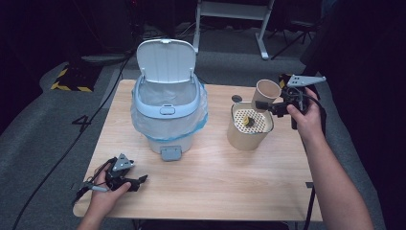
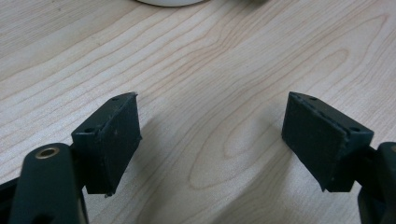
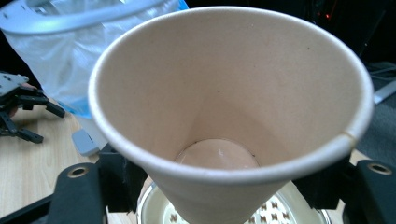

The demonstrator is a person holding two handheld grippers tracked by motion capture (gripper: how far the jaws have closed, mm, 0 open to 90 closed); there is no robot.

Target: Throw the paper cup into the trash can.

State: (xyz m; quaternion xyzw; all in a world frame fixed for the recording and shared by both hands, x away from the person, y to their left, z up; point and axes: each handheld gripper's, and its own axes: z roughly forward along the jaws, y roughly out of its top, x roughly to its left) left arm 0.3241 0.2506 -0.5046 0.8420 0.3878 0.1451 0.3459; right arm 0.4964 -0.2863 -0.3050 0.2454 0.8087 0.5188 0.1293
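My right gripper (image 1: pixel 269 106) is shut on a tan paper cup (image 1: pixel 266 93), held tilted above a beige strainer bin (image 1: pixel 249 125) with a perforated white top and a small yellow-dark scrap on it. In the right gripper view the cup (image 3: pixel 233 116) looks empty inside, with the black jaws pressing its sides. My left gripper (image 1: pixel 139 181) rests low over the wooden table (image 1: pixel 215 177) near its front left corner. In the left gripper view its jaws stand wide apart over bare wood, pads (image 2: pixel 116 140) holding nothing.
A pale blue pedal trash bin (image 1: pixel 166 105) with its lid up and a clear bag liner stands at the table's middle left. A small dark round object (image 1: pixel 236 98) lies behind the strainer bin. Desk legs and cables are on the floor beyond.
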